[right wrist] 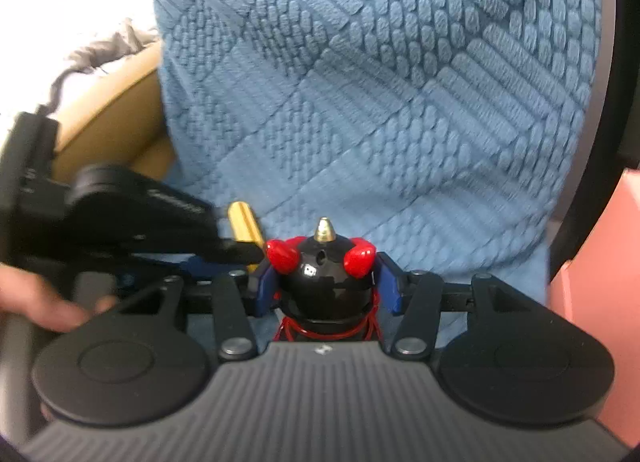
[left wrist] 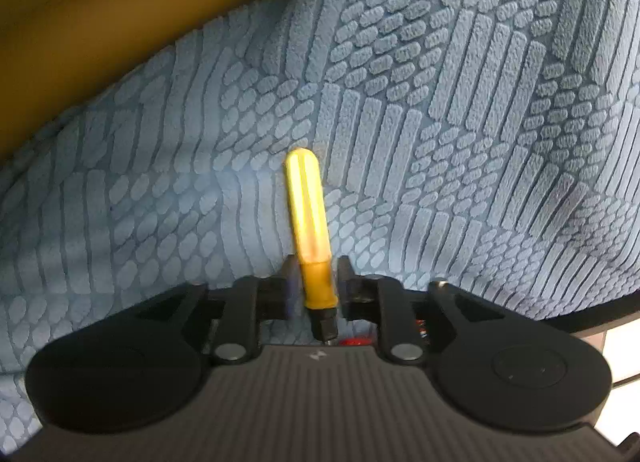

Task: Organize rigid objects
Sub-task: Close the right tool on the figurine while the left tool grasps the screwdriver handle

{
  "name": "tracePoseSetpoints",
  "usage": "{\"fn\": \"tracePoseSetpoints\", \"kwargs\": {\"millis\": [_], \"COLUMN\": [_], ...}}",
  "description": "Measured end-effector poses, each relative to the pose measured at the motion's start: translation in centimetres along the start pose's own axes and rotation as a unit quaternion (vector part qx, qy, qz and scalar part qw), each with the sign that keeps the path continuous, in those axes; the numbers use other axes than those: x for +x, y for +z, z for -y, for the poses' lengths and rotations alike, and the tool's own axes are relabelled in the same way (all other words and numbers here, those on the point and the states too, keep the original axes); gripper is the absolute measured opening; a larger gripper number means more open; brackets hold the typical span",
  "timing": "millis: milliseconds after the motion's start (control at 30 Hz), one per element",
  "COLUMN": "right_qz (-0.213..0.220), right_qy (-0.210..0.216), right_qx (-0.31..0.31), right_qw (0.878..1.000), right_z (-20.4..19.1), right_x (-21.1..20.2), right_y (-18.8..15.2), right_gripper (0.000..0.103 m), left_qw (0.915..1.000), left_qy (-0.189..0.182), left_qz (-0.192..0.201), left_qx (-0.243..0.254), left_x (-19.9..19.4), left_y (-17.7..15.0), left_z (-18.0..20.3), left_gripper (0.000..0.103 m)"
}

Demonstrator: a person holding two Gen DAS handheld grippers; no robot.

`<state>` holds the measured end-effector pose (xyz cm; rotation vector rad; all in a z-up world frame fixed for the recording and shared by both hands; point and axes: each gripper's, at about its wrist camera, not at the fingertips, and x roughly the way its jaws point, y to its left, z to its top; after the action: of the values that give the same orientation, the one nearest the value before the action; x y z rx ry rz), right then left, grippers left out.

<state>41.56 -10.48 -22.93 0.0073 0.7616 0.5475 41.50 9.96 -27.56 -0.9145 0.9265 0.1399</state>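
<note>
In the left wrist view my left gripper [left wrist: 316, 282] is shut on a yellow-handled screwdriver [left wrist: 308, 213]. Its handle points forward over the blue patterned cloth [left wrist: 440, 101], and its black bit end points back toward the camera. In the right wrist view my right gripper [right wrist: 326, 282] is shut on a black rounded object with red knobs, a brass tip and red wire [right wrist: 324, 274]. The left gripper [right wrist: 224, 250] with the yellow handle [right wrist: 246, 227] shows just left of it.
A blue textured cloth [right wrist: 400, 101] fills both views. A tan surface [left wrist: 100, 21] lies at the upper left; it also shows in the right wrist view [right wrist: 112, 113]. A pink container edge [right wrist: 600, 282] stands at the right. A hand [right wrist: 36, 298] holds the left gripper.
</note>
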Motion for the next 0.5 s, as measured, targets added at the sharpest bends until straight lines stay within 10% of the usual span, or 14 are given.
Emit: {"fn": "tracePoseSetpoints", "kwargs": {"millis": [133,500], "right_qz": [-0.005,-0.018], "right_qy": [0.01,-0.098], "right_qx": [0.001,-0.047], "right_qw": [1.0,0.994], "right_z": [-0.6,-0.2], "right_x": [-0.8,-2.6], "right_y": [-0.4,-1.2], "right_gripper": [0.055,0.055], "left_qw": [0.9999,0.9859], "left_qy": [0.004,0.102], "left_qz": [0.008,0.052], "left_qx": [0.014,0.122], "left_x": [0.1,1.6], "left_y": [-0.3,-2.2], "left_z": [0.4,5.7], "left_gripper": [0.043,0.036]}}
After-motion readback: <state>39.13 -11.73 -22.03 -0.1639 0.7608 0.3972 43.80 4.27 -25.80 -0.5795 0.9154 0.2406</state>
